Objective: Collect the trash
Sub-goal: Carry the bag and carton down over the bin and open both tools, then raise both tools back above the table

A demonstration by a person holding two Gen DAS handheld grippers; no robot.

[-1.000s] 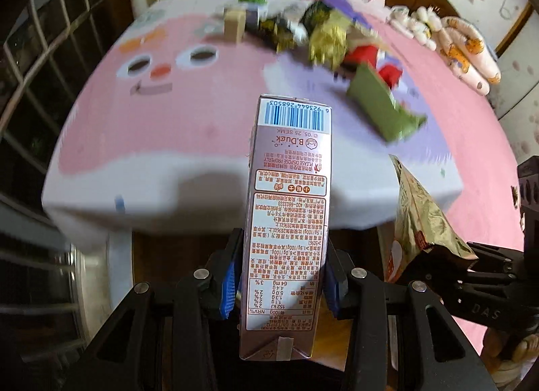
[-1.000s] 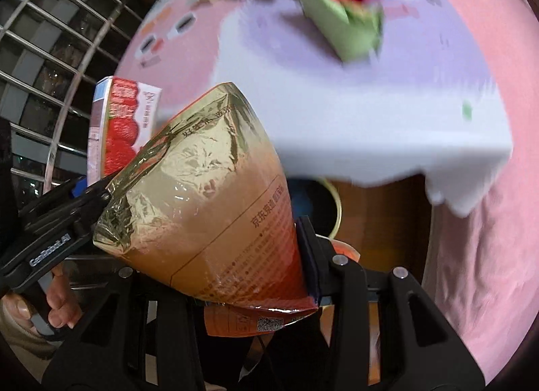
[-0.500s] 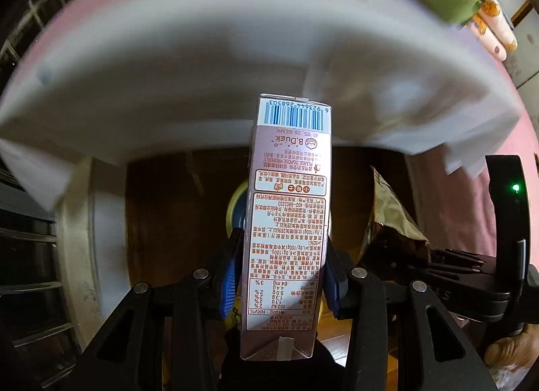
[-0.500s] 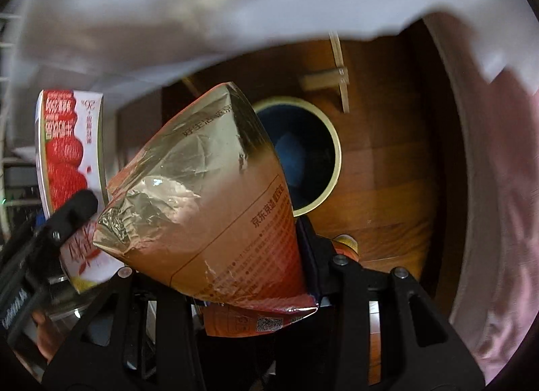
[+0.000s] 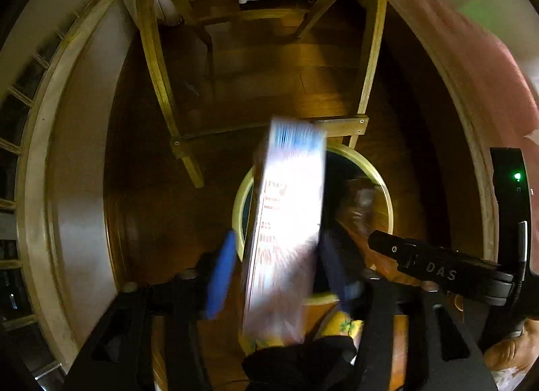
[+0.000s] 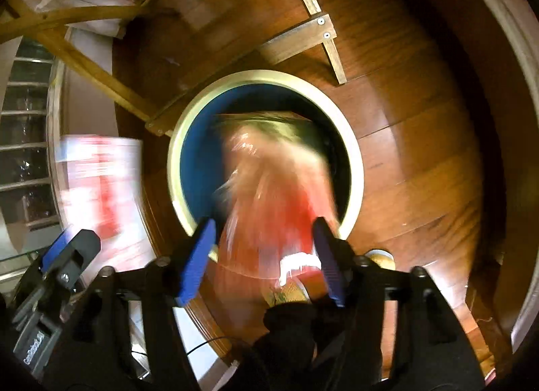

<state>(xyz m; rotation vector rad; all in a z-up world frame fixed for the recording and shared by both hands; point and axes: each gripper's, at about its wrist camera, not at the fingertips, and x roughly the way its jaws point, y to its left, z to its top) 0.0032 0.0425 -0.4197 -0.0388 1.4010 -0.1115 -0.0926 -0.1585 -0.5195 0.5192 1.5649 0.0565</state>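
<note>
Milk carton [image 5: 286, 222] and foil snack bag [image 6: 273, 195] now dropping toward bin [image 6: 353, 168], previously clamped; both hand-held grippers, left [image 5: 279, 273] and right [image 6: 262, 256], opening, releasing.

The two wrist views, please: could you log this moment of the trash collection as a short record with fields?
setting: wooden floor under a wooden frame
bin: round, pale rim, dark blue inside, directly below both grippers
left gripper: jaws opening, pads clear of the carton
carton: motion-blurred, between the left jaws, over the bin's near edge
right gripper: jaws opening, pads apart from the bag
snack bag: gold and red, blurred, between the right jaws, over the bin mouth
stage: both items being released toward the bin
</note>
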